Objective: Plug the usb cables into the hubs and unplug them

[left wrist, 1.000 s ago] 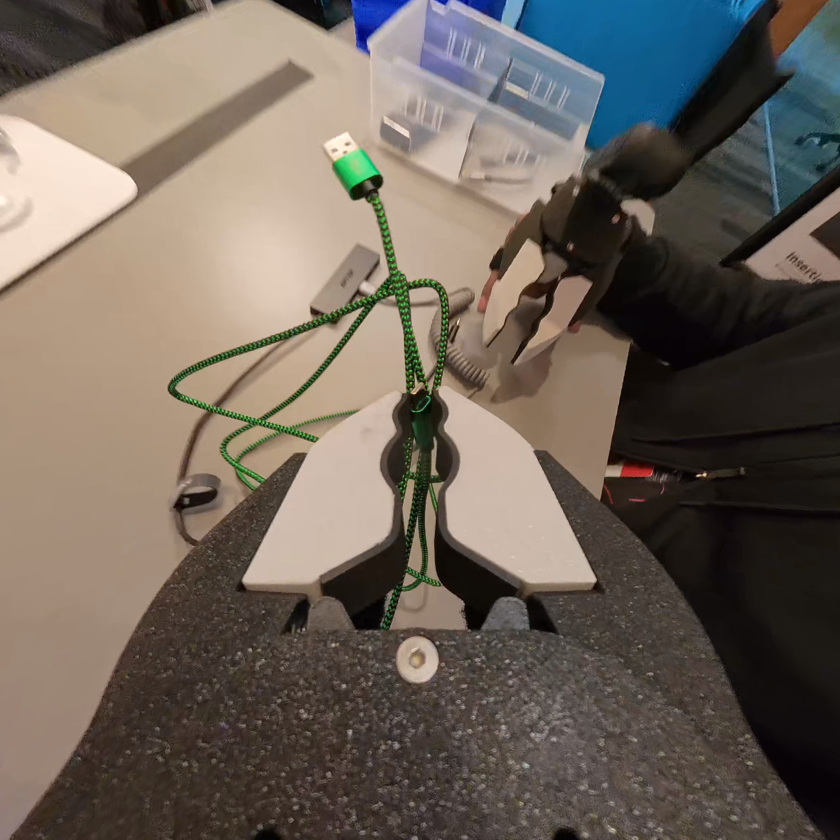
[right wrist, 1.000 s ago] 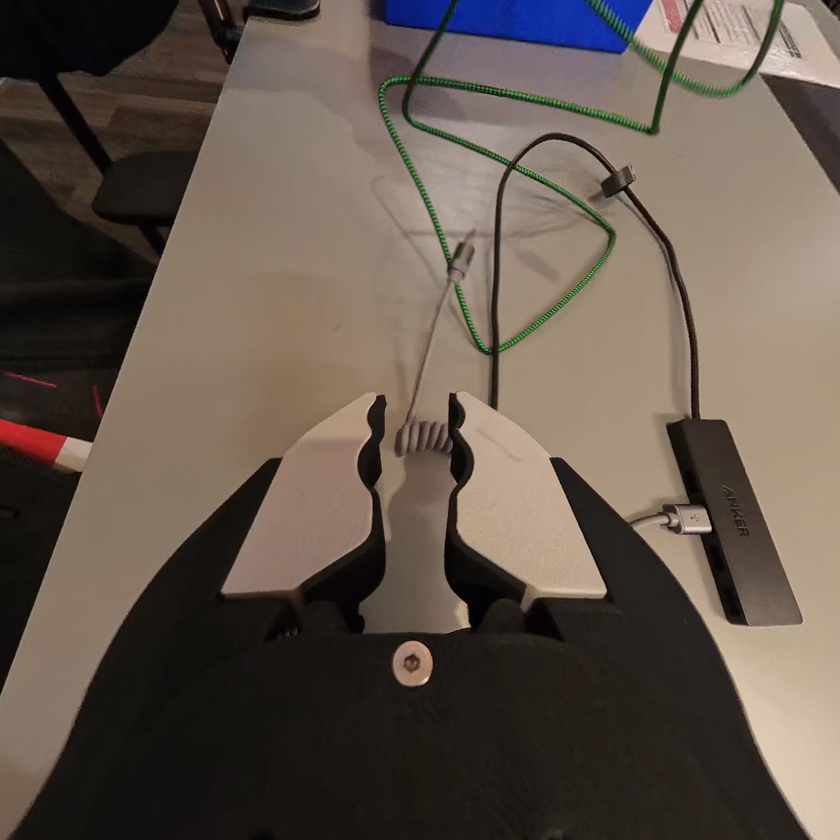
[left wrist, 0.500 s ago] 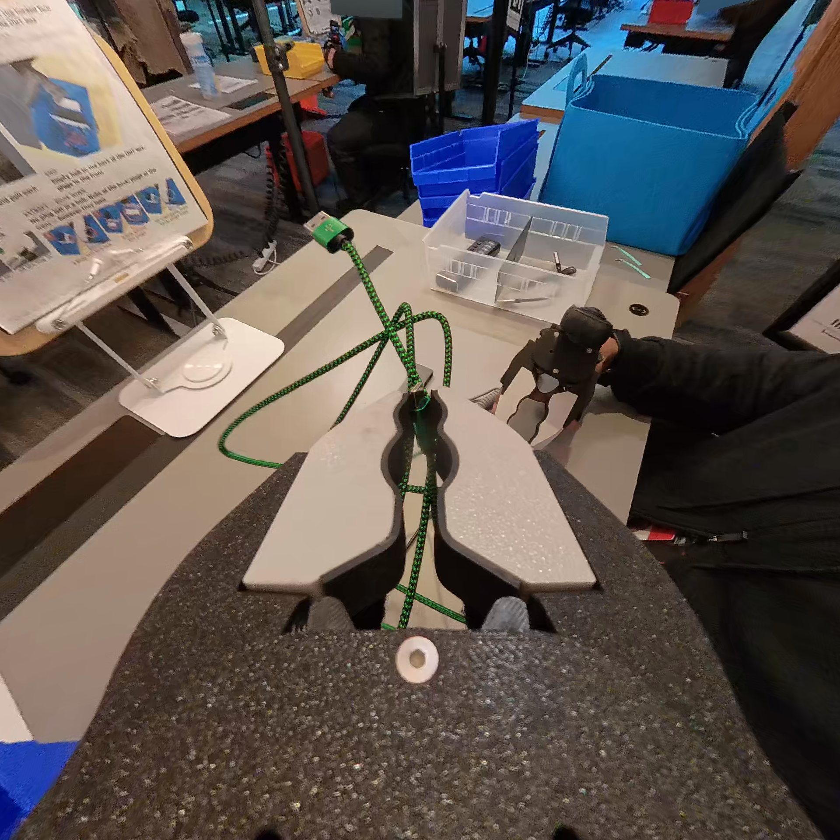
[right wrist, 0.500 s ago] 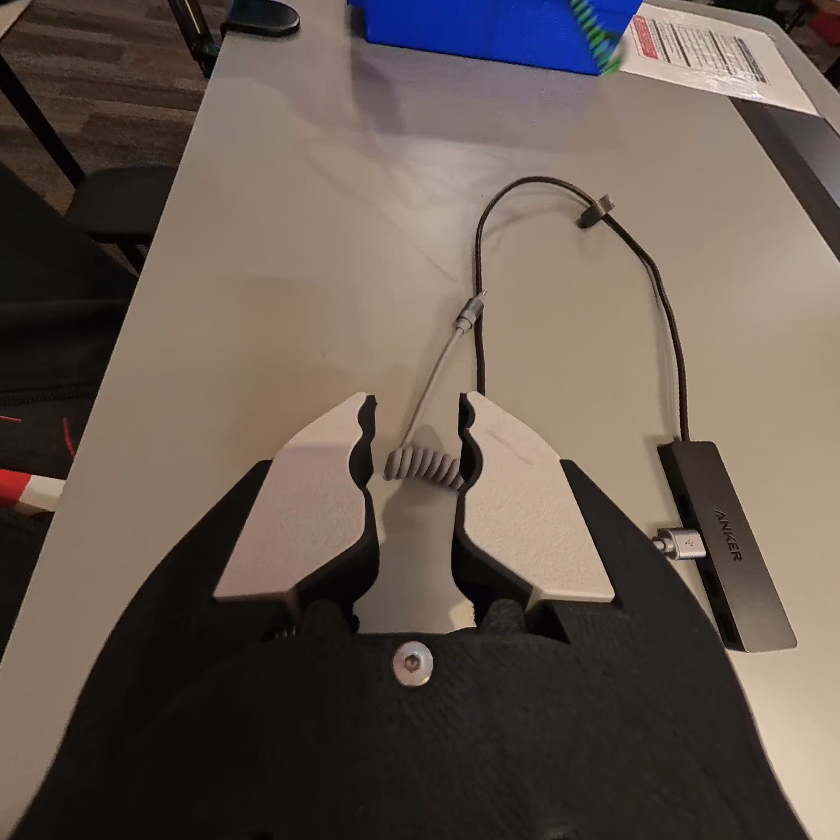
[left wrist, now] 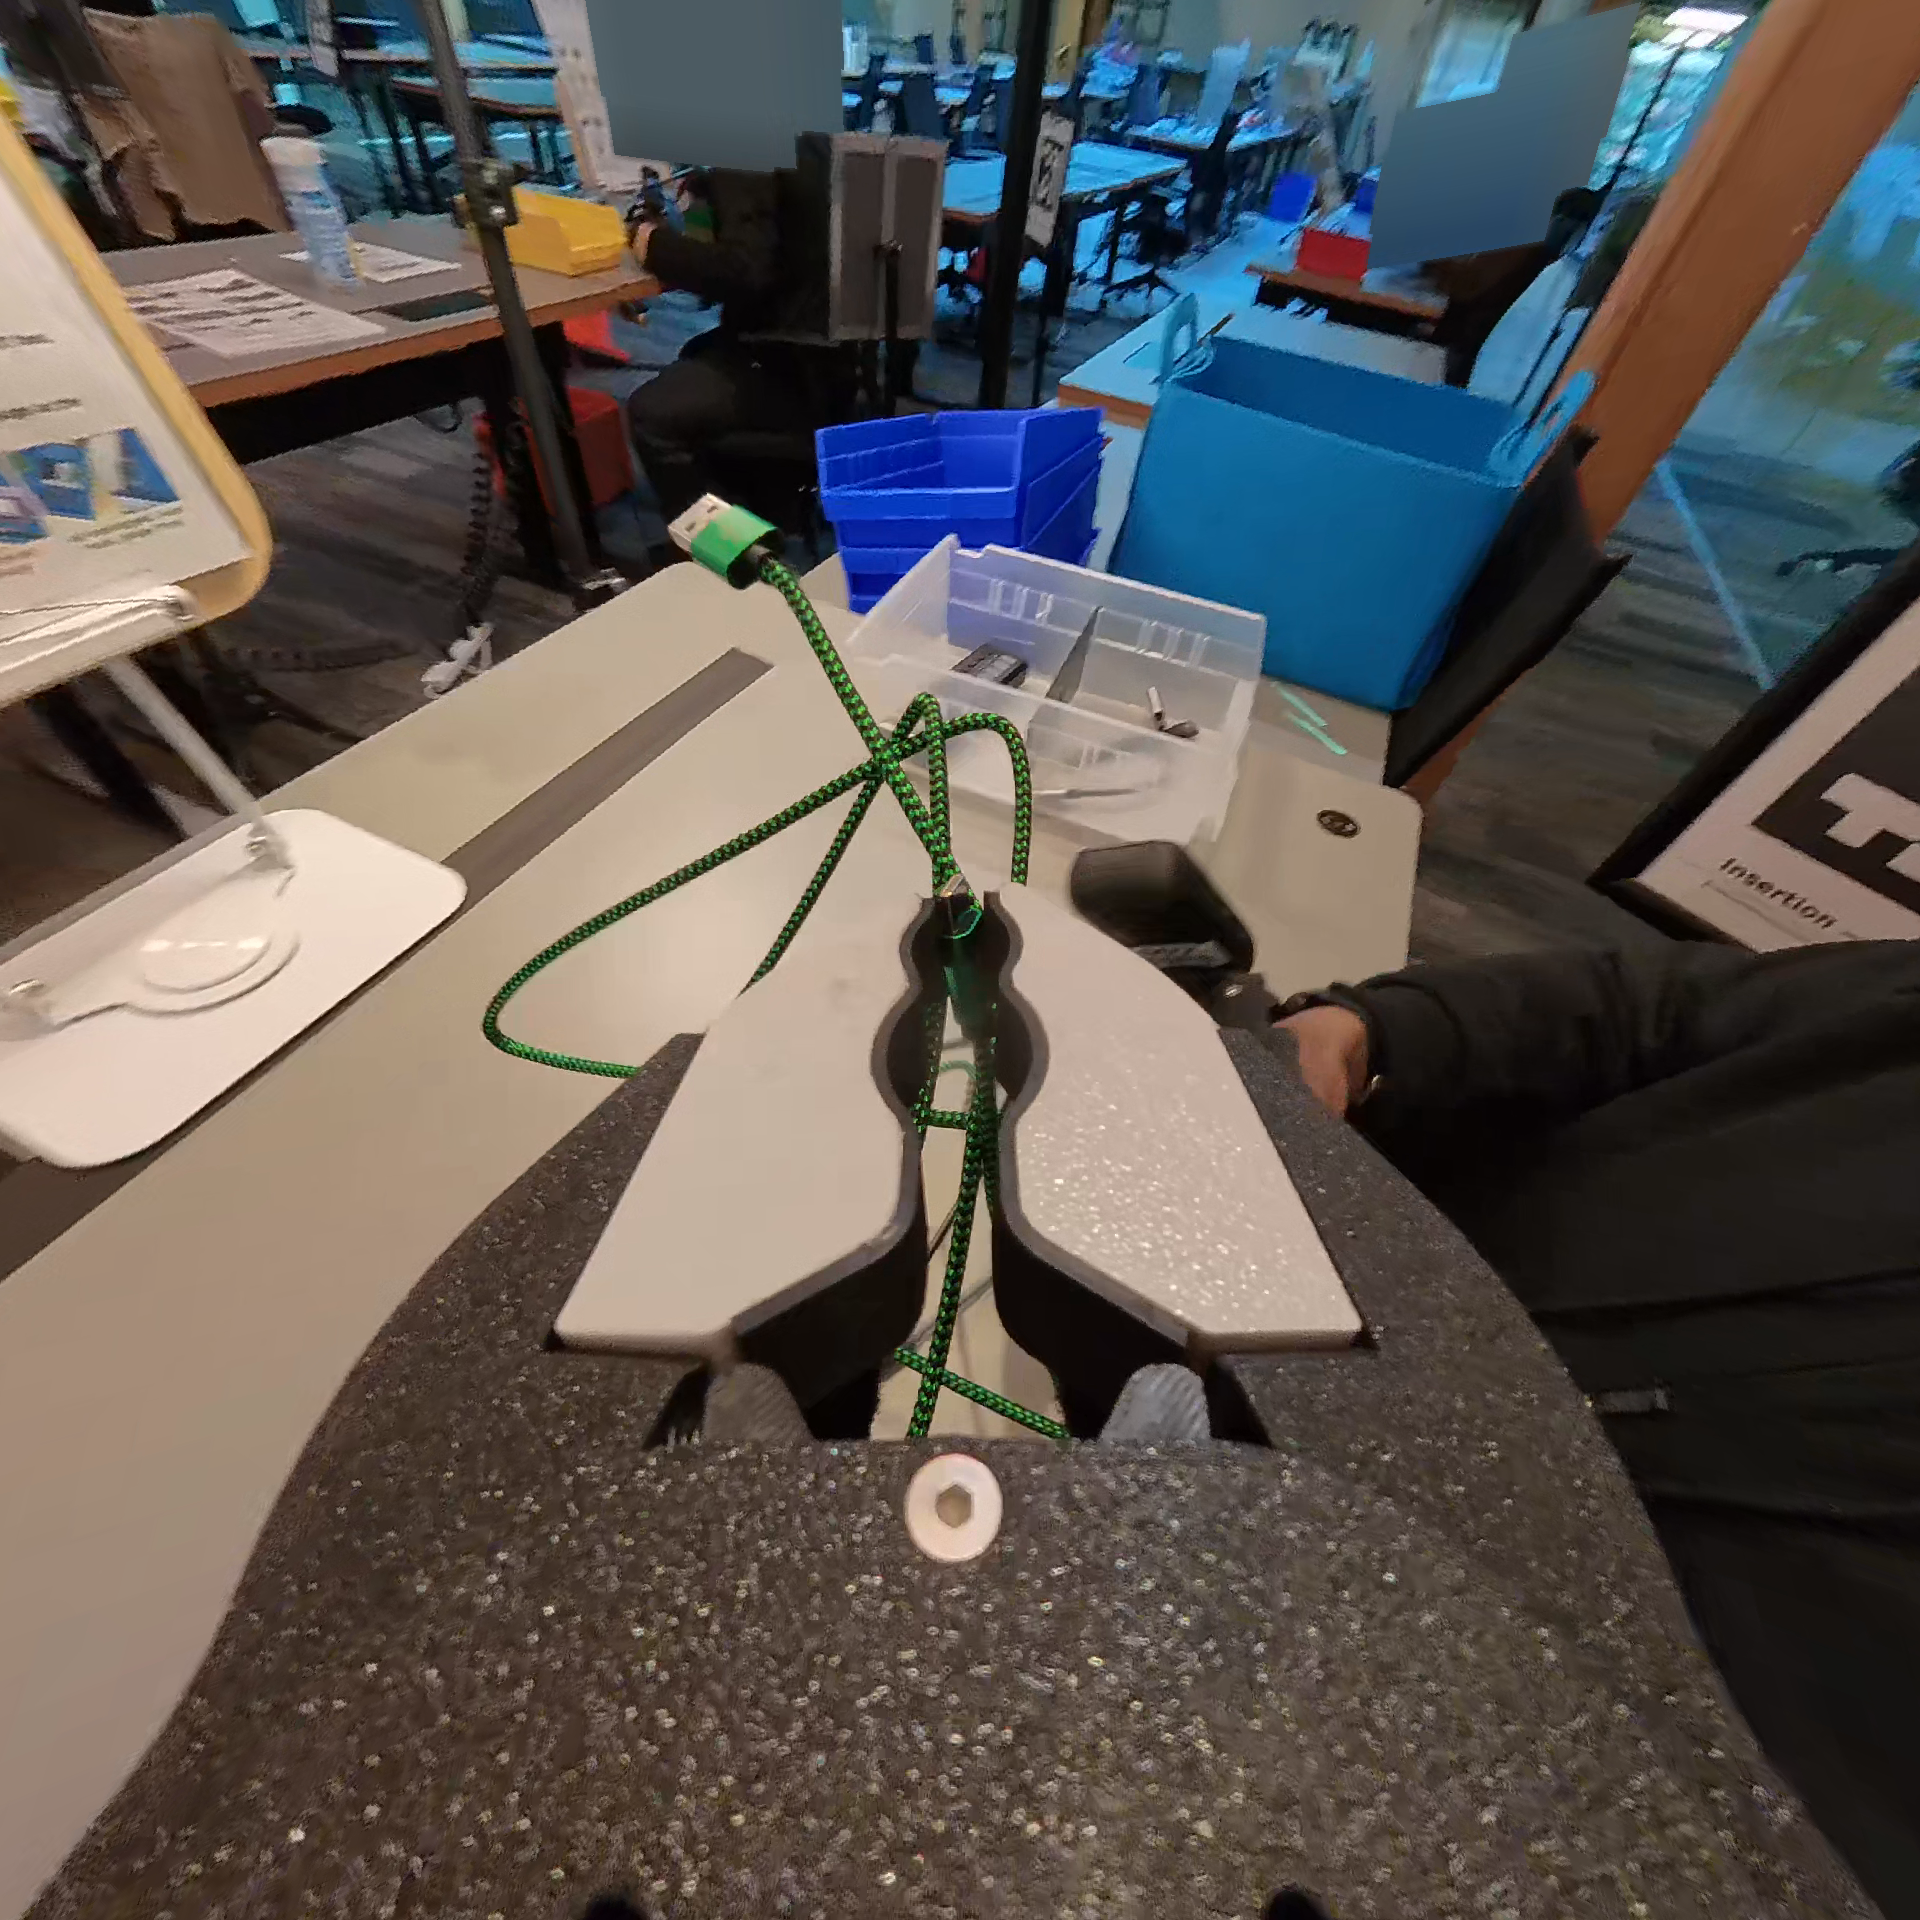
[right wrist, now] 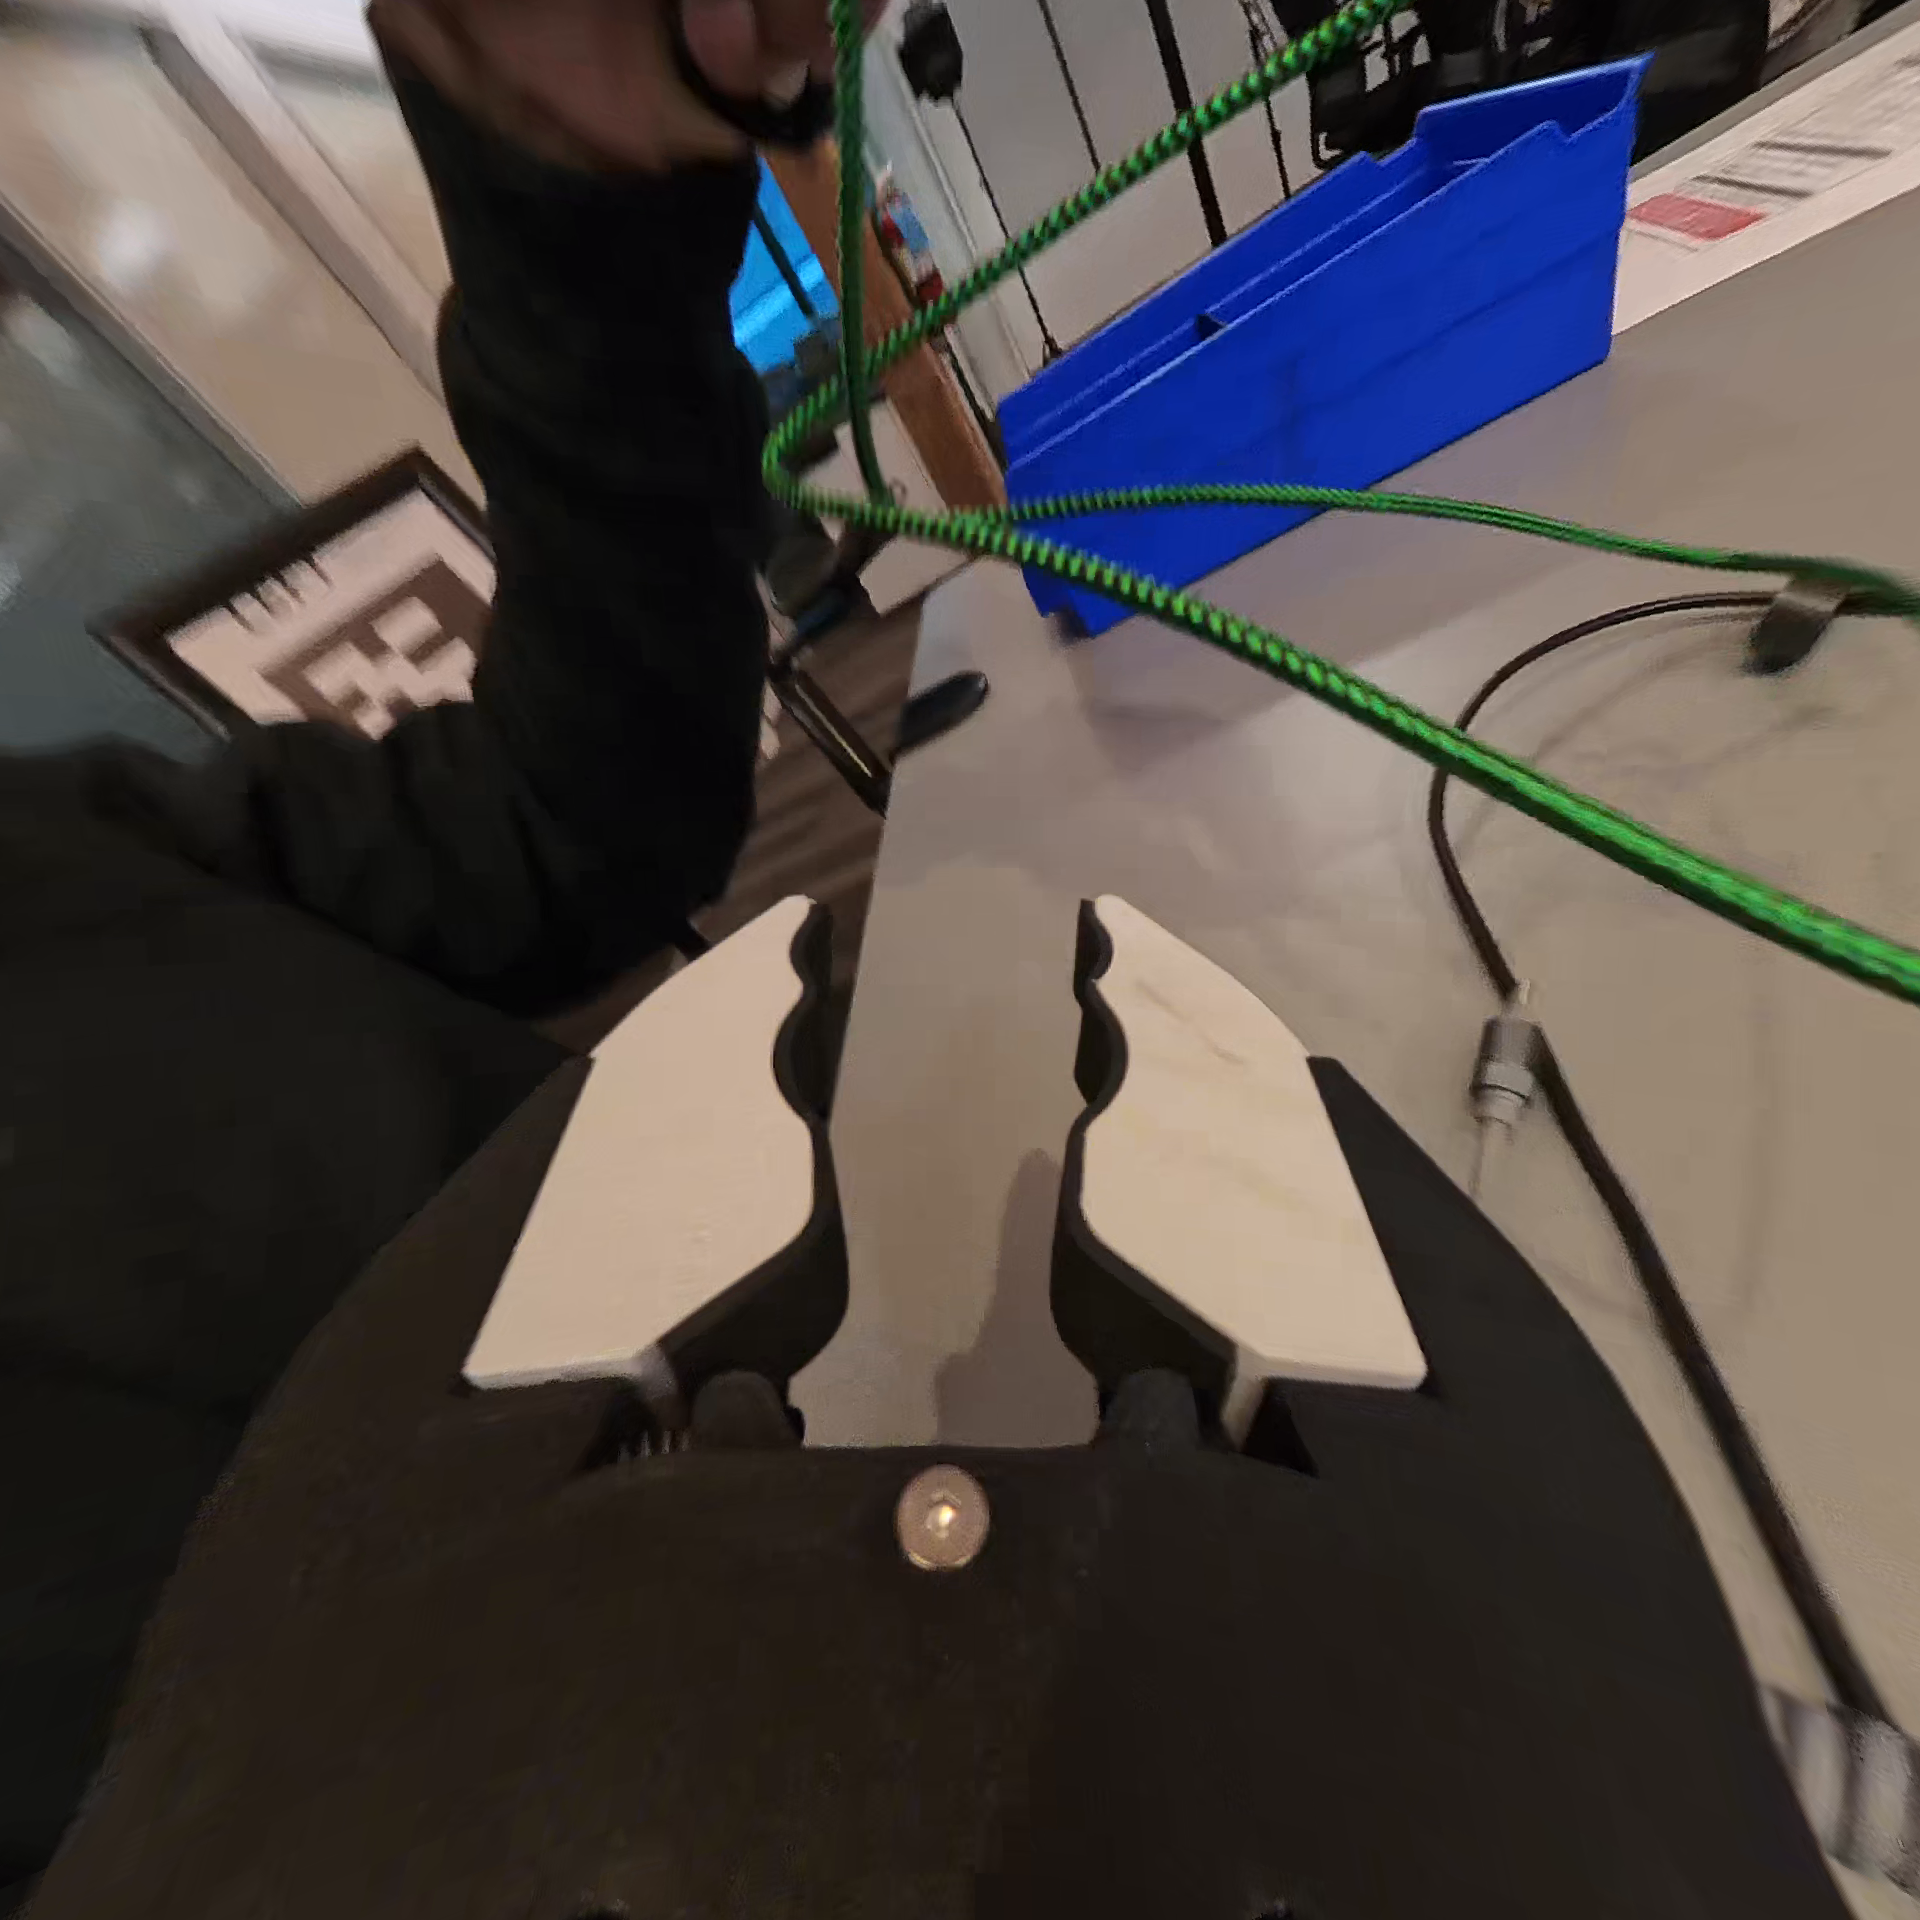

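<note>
Clutter beyond: clear organizer (left wrist: 1091, 665), blue bins (left wrist: 956, 468). Left gripper (left wrist: 961, 920) clamps green cable (left wrist: 831, 665); right gripper (right wrist: 945, 914) apart.

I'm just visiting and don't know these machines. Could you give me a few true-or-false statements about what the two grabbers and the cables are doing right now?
1. The left gripper has its jaws closed on the green braided cable. True.
2. The right gripper is clamping a grey cable. False: its jaws stand apart with only bare table between them.
3. The green cable's silver-tipped plug is pushed into a hub. False: it sticks up free in the air.
4. A blue bin sits on the table beyond the right gripper. True.
5. The green cable lies flat on the table. False: it hangs in loops above it.
</note>
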`<state>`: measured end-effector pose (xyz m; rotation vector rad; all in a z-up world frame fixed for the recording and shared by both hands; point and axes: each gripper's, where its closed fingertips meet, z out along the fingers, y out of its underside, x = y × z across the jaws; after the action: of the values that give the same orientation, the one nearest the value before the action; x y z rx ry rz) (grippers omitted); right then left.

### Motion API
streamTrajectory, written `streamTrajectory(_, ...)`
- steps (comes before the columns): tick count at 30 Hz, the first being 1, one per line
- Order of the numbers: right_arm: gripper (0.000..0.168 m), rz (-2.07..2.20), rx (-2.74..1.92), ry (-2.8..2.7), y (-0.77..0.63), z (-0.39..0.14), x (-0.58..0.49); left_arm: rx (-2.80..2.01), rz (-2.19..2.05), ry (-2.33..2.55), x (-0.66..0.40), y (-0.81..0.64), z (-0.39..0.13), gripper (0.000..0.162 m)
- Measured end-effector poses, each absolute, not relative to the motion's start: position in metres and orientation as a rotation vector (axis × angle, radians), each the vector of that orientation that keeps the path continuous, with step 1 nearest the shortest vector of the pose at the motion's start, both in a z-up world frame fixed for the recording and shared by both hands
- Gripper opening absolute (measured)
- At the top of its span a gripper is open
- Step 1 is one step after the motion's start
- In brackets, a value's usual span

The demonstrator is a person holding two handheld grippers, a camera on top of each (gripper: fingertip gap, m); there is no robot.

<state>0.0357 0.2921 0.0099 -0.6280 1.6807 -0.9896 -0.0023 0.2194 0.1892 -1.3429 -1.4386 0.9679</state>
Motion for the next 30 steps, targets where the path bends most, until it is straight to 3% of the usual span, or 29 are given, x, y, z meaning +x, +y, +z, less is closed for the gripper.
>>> streamTrajectory(3,0.064,-0.982,-0.446,1.611,0.272,0.022,0.035,-1.341,0.878,-1.382,-0.020,0.235,0.174,0.007)
streamTrajectory(6,0.070,-1.045,-0.268,1.503,0.249,0.043,0.010,-1.351,0.787,-1.372,-0.028,0.247,0.150,0.007)
streamTrajectory(16,0.052,-1.227,-0.288,1.440,0.251,0.076,-0.021,-1.309,0.586,-1.408,-0.035,0.259,0.080,0.006)
streamTrajectory(30,0.027,-1.210,-0.277,1.431,0.251,0.075,-0.028,-1.313,0.543,-1.340,-0.034,0.276,0.066,0.006)
